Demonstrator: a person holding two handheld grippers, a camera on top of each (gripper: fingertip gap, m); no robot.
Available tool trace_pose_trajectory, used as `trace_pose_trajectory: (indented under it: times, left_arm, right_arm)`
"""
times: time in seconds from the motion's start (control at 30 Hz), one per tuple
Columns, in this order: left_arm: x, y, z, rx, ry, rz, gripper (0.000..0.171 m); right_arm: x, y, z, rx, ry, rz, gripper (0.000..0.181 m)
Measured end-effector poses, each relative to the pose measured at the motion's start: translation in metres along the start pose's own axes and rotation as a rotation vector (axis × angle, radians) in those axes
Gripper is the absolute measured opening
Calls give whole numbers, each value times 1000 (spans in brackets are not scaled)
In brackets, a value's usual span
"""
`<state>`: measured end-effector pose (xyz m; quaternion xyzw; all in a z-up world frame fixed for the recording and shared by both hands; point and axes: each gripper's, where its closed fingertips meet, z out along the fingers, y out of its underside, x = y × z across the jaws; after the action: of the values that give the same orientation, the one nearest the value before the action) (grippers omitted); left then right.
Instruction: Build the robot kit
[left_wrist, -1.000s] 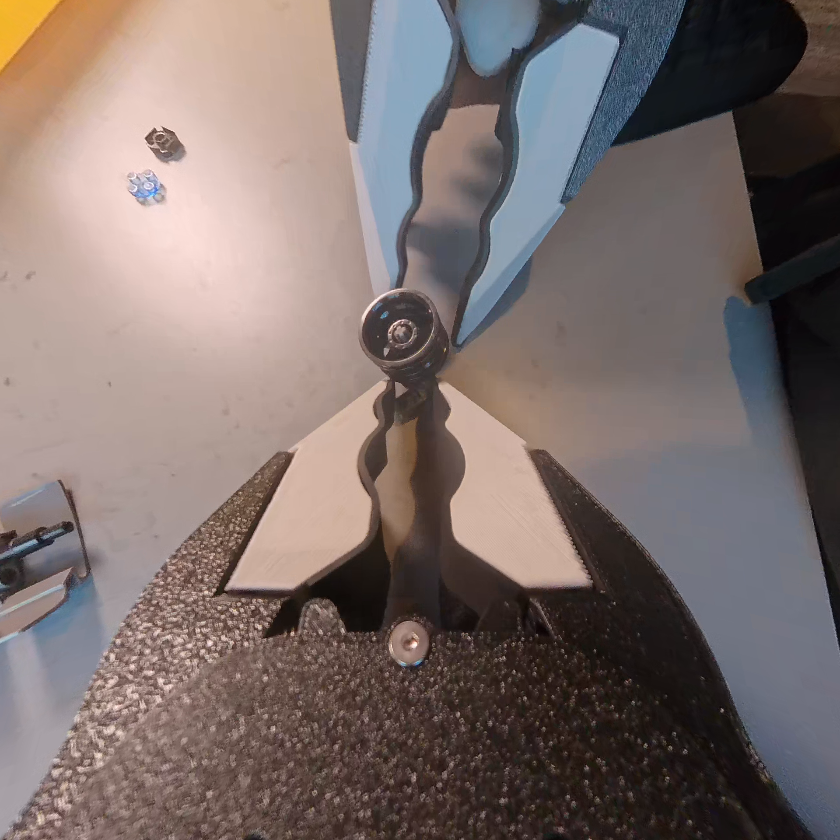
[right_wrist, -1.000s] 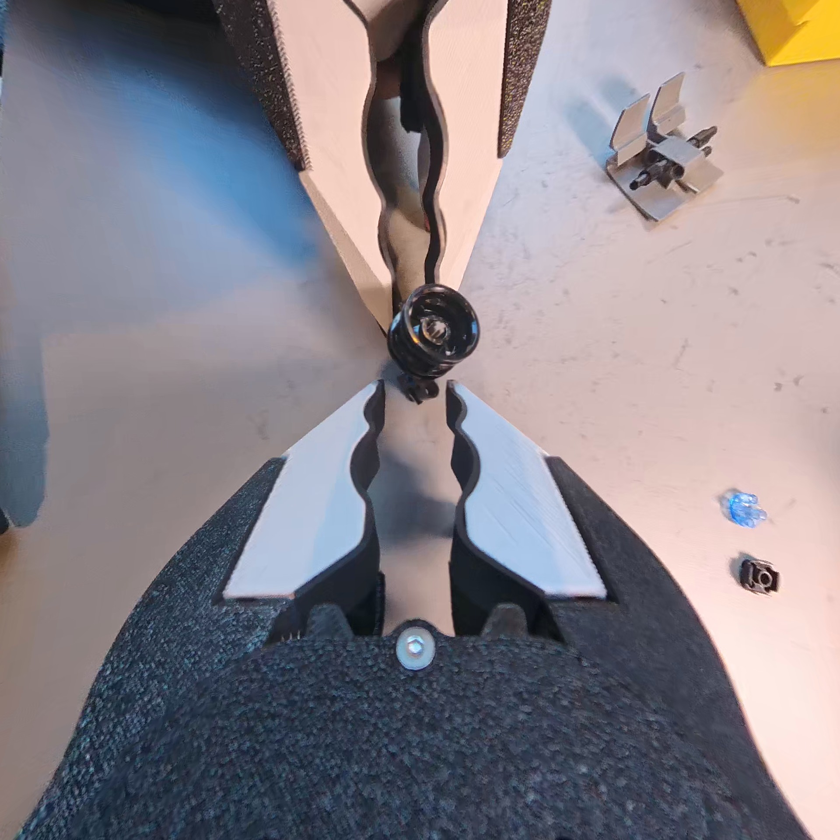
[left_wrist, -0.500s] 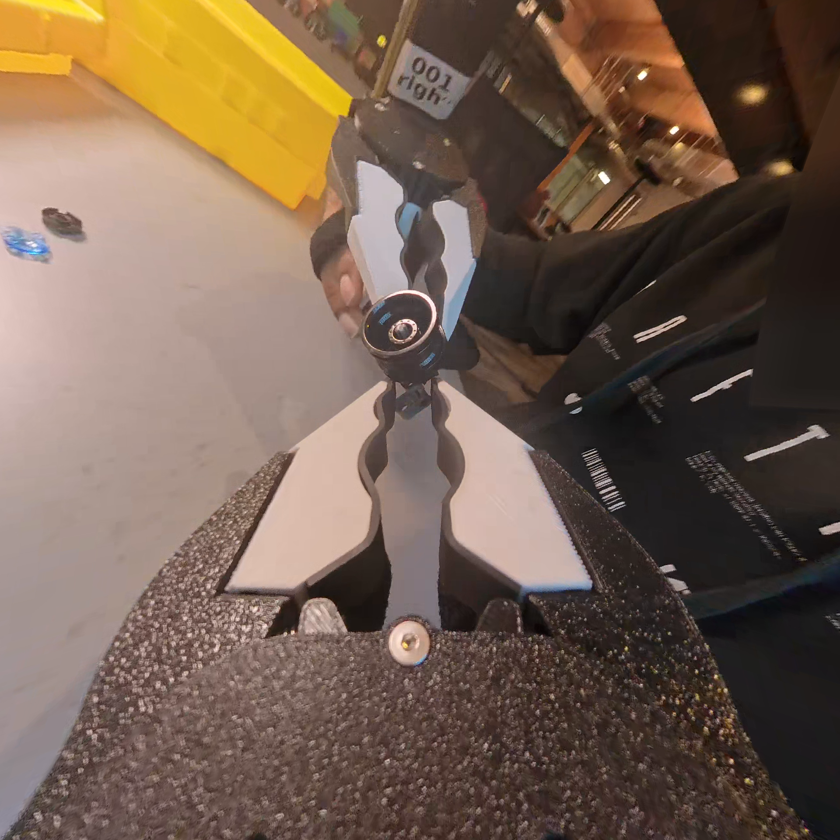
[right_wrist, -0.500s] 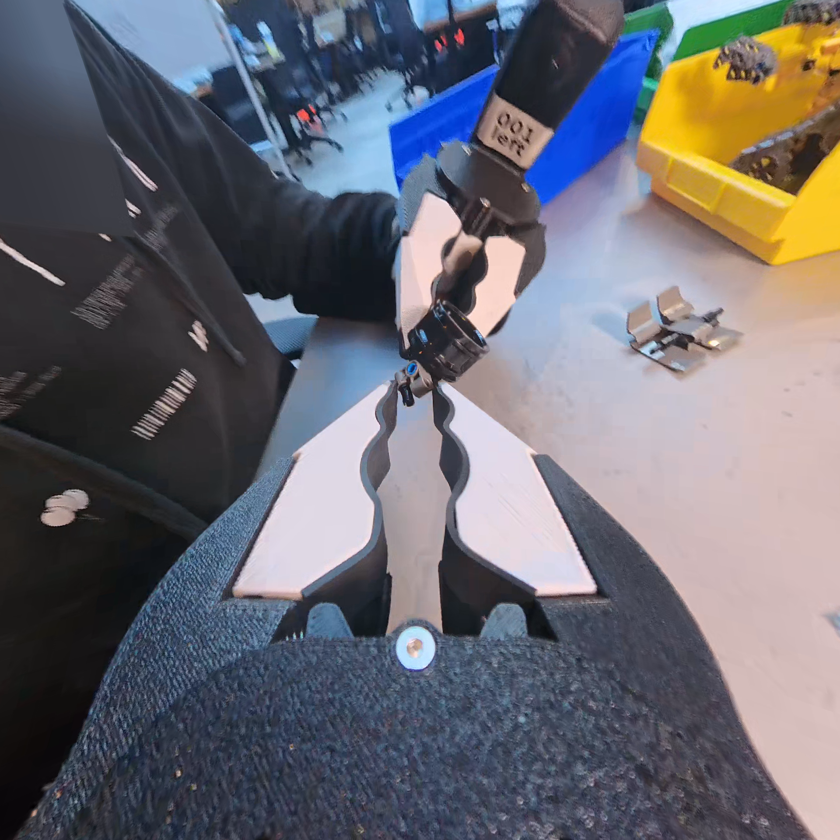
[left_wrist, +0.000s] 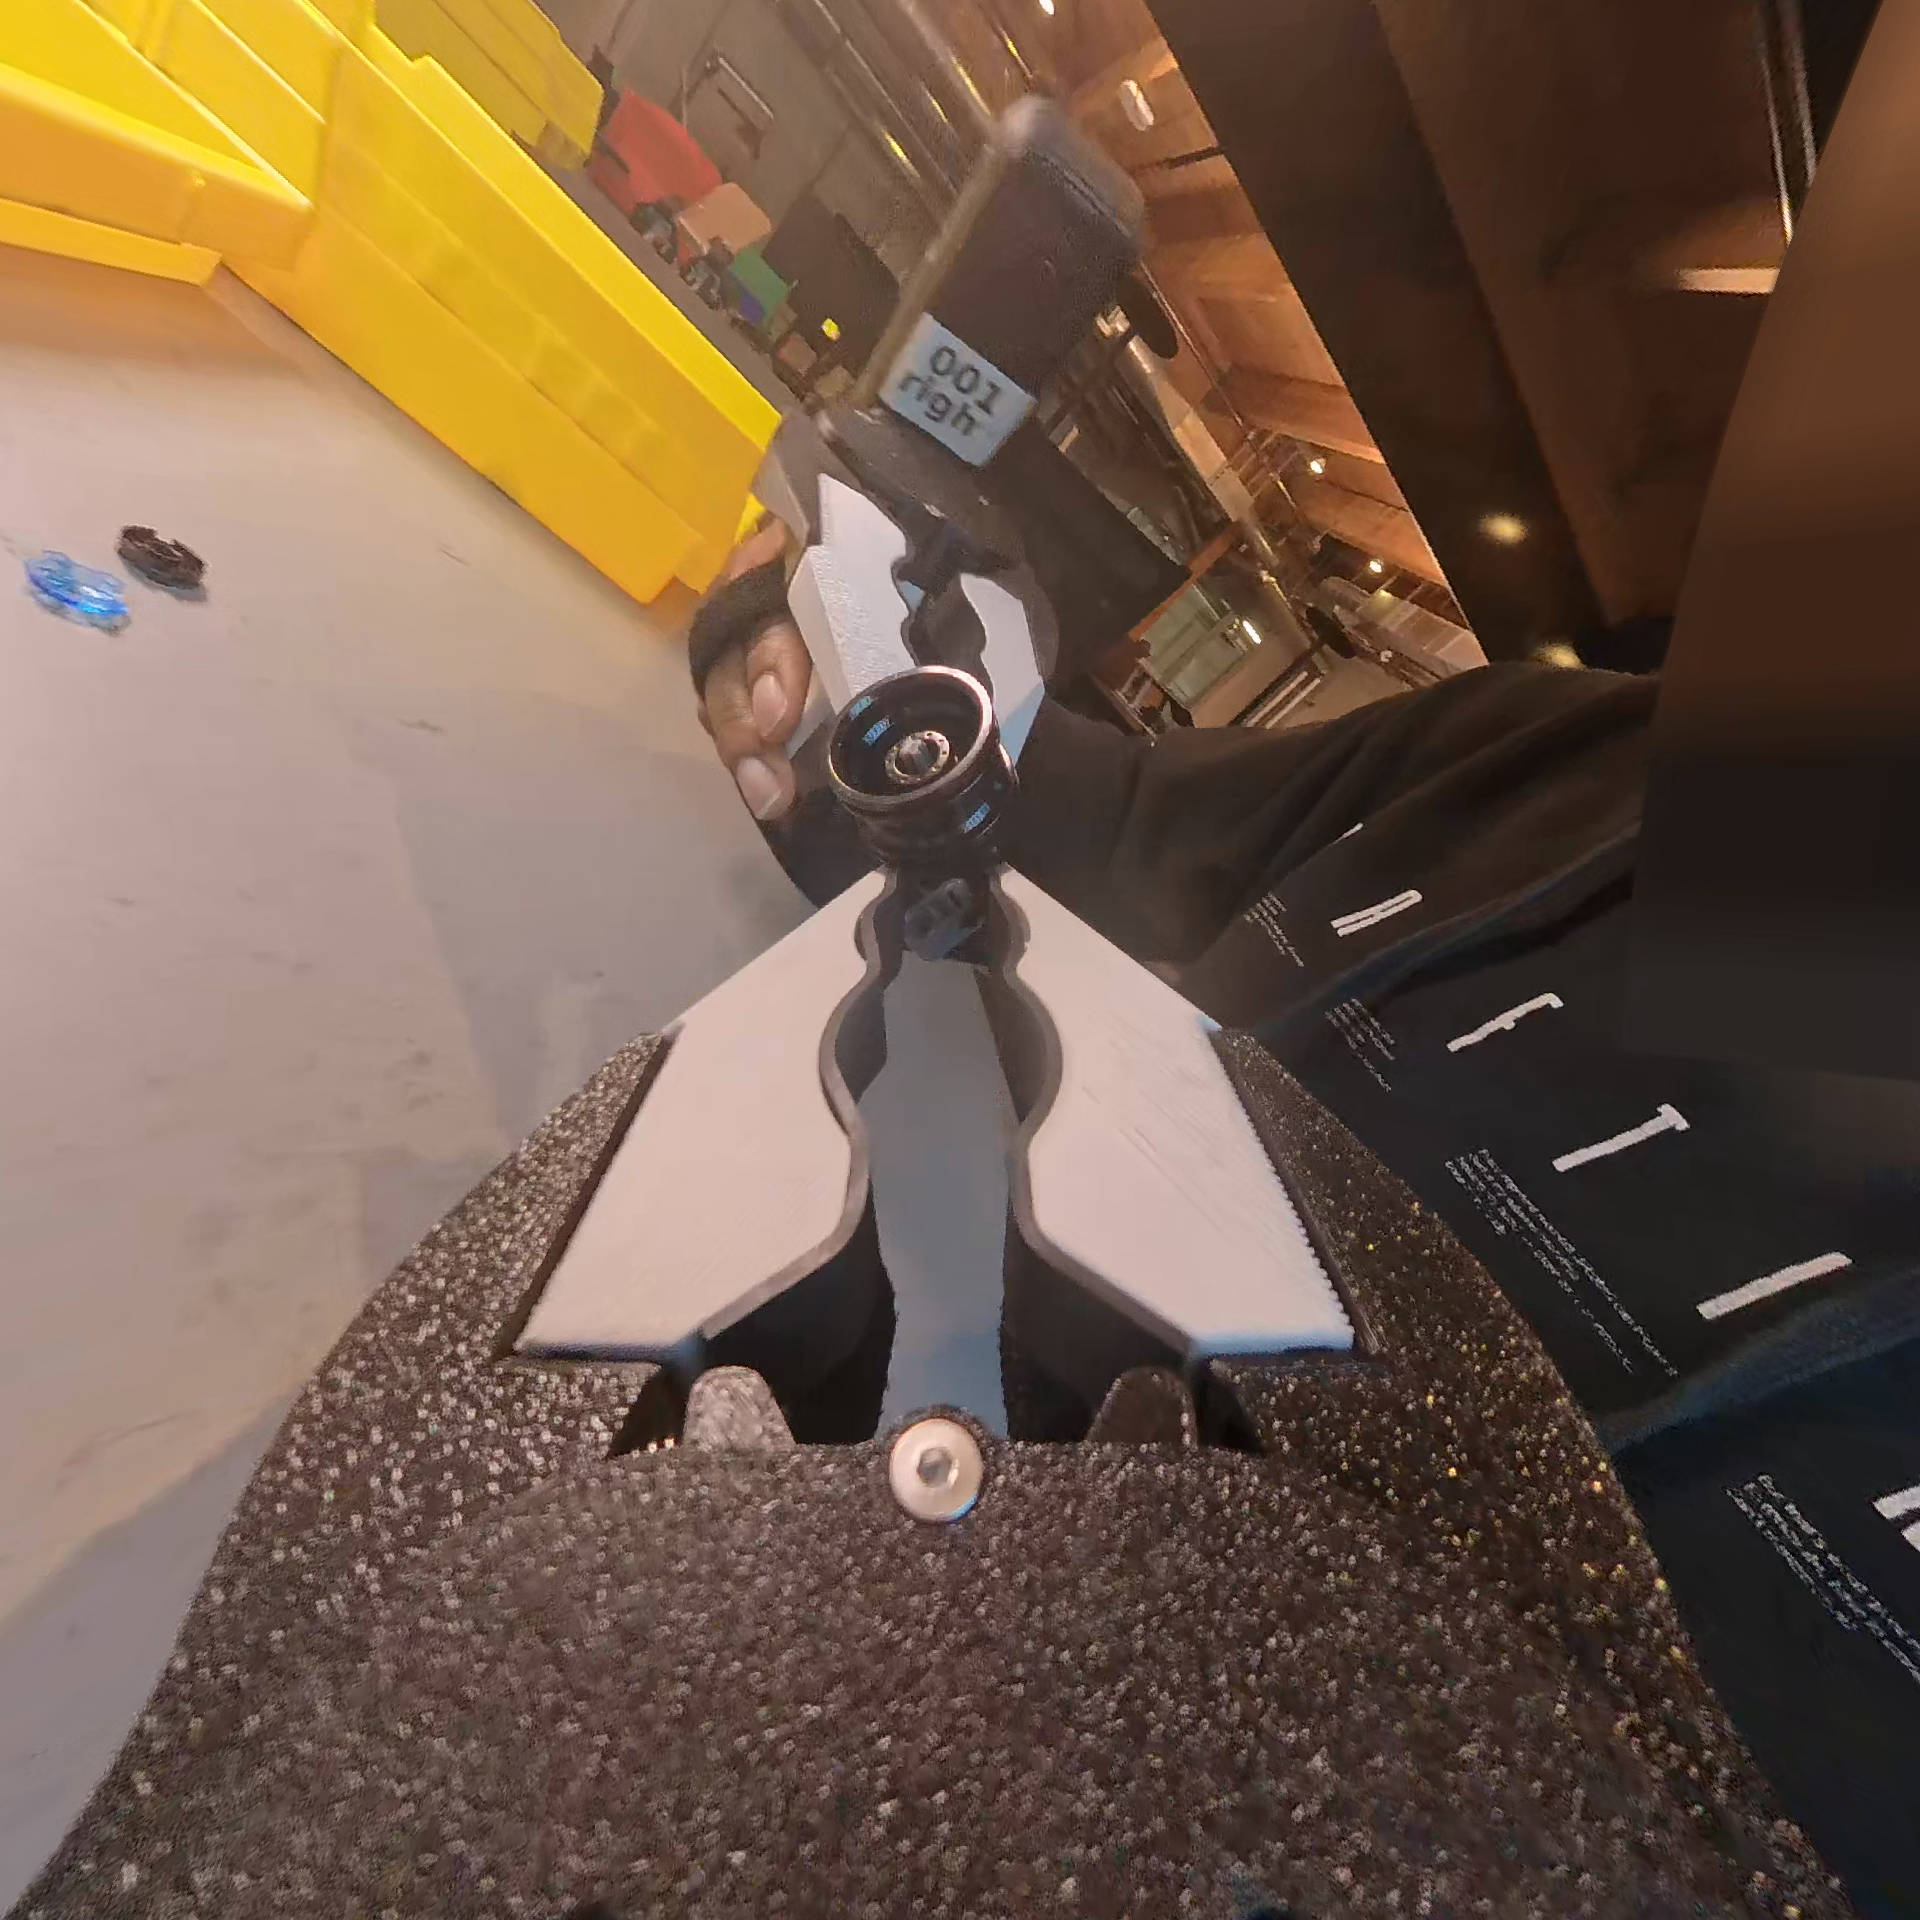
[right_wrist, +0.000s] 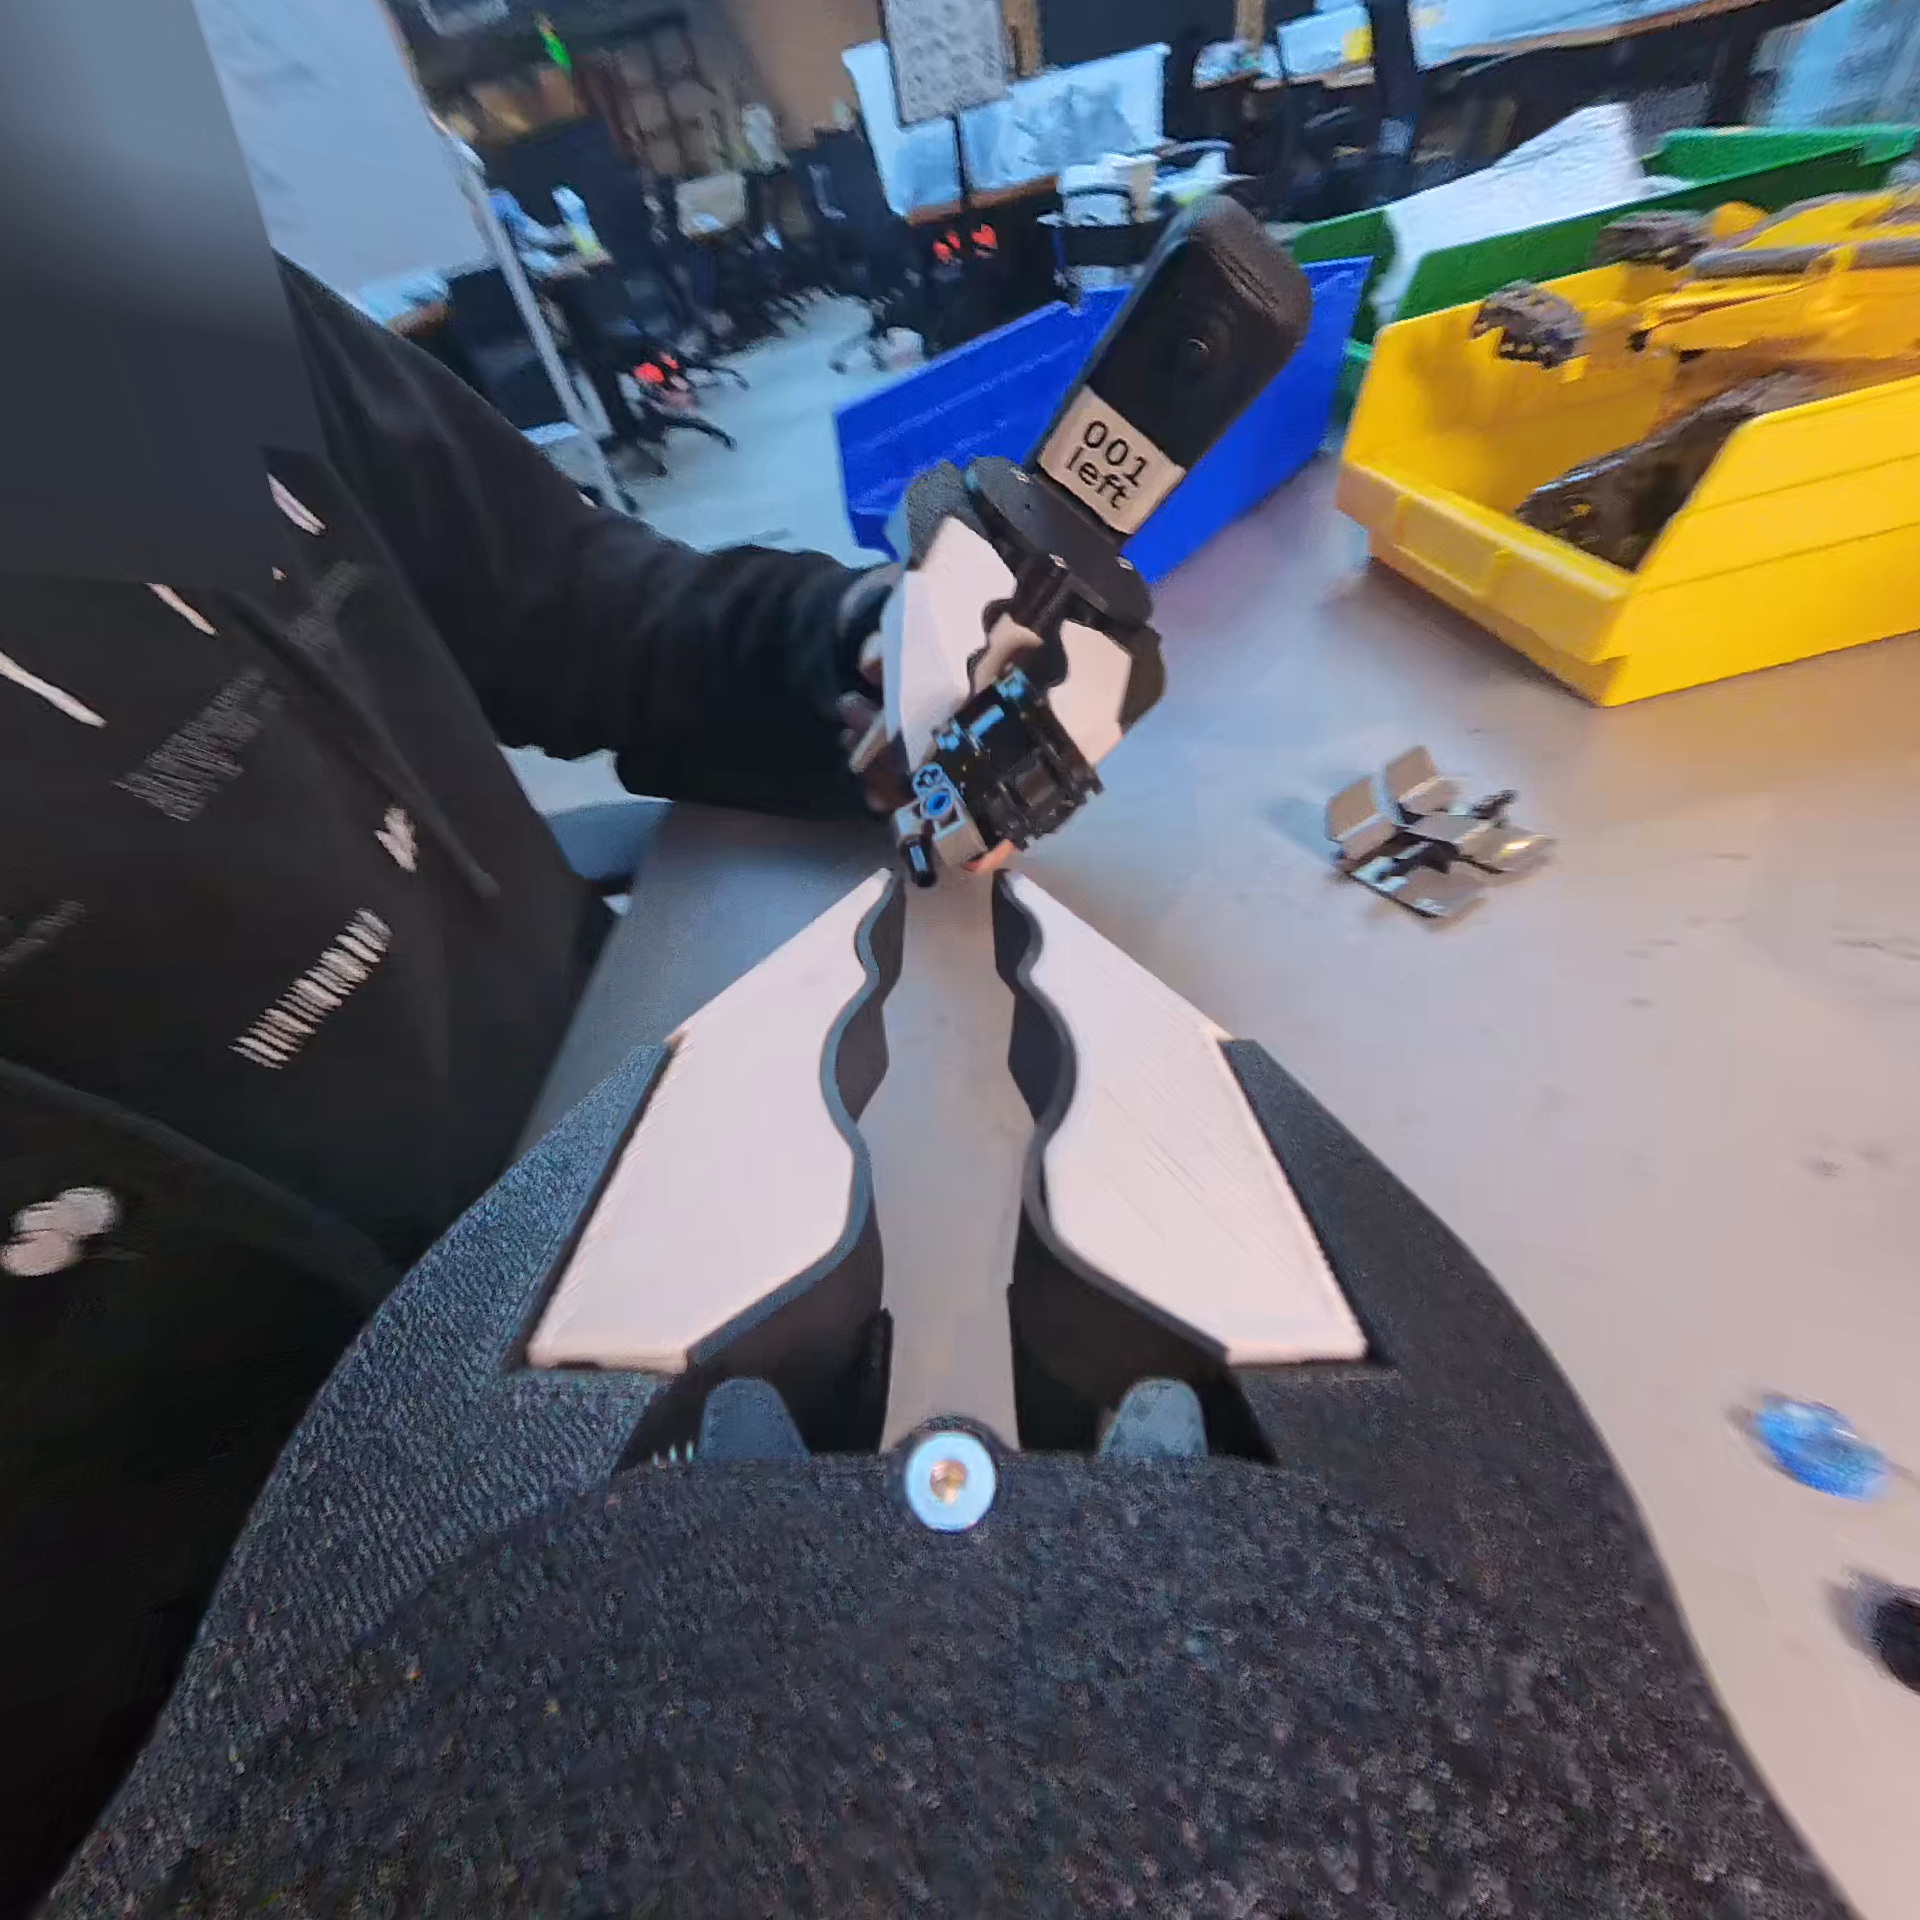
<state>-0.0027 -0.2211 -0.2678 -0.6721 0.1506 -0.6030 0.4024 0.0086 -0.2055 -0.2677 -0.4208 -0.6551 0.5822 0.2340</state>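
the left gripper (left_wrist: 940, 914) has its jaws nearly closed, pinching the small stem of a black wheel piece (left_wrist: 920, 753) raised above the tabletop (left_wrist: 312, 883). the right gripper (right_wrist: 945, 883) has its jaws slightly apart, its tips just beside the same piece (right_wrist: 997, 774), gripping nothing.

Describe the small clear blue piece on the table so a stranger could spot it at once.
Start from the row of yellow bins along the far edge of the grey table, then look out onto the bare tabletop in front of them. Two tiny parts lie side by side there: the blue piece is the translucent one, next to an opaque black ring-shaped part.
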Motion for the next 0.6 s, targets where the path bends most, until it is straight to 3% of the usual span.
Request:
trace_pose_trajectory:
  times: [0.13,0.23,0.6]
  left_arm:
    - [-5,-2,-4,5,-30,4,14]
    - [-3,1,-4,-16,-13,2,14]
    - [22,29,7,-178,112,44,14]
  right_arm:
    - [5,-3,5,-42,174,-215,16]
    - [5,0,6,-112,221,-351,8]
    - [-26,4,2,-290,-61,-478,0]
